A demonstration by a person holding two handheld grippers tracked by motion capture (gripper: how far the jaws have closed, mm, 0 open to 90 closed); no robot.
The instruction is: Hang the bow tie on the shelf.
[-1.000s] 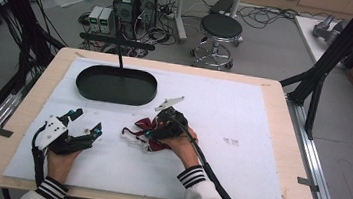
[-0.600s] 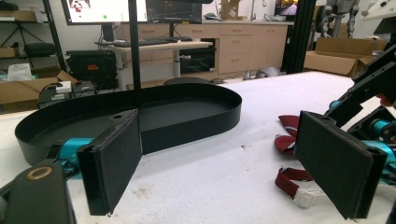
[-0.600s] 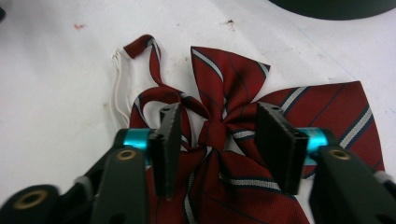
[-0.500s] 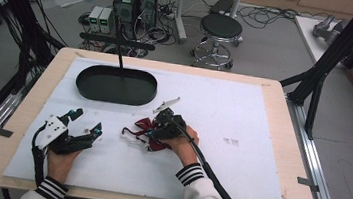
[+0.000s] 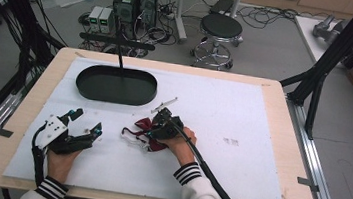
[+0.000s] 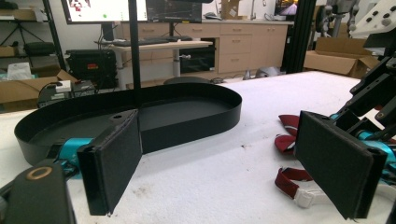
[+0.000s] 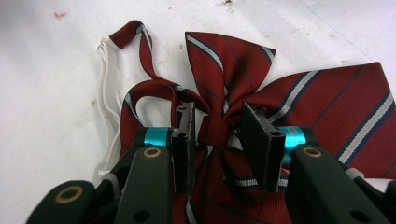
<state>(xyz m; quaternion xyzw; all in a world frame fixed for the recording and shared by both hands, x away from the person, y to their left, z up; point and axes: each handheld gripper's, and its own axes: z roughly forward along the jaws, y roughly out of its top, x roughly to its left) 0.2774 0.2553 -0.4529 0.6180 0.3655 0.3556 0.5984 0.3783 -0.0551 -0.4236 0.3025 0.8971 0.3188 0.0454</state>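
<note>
Knot of the striped bow tie sits between your right tongs, not clenched yet. Squeeze there, on the white table. Your left tongs gape, released.

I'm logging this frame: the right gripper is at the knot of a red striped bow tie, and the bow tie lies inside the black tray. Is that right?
Not quite. The right gripper is at the knot of the bow tie, but the bow tie lies on the white table cover, apart from the black tray. The high view shows this.
</note>
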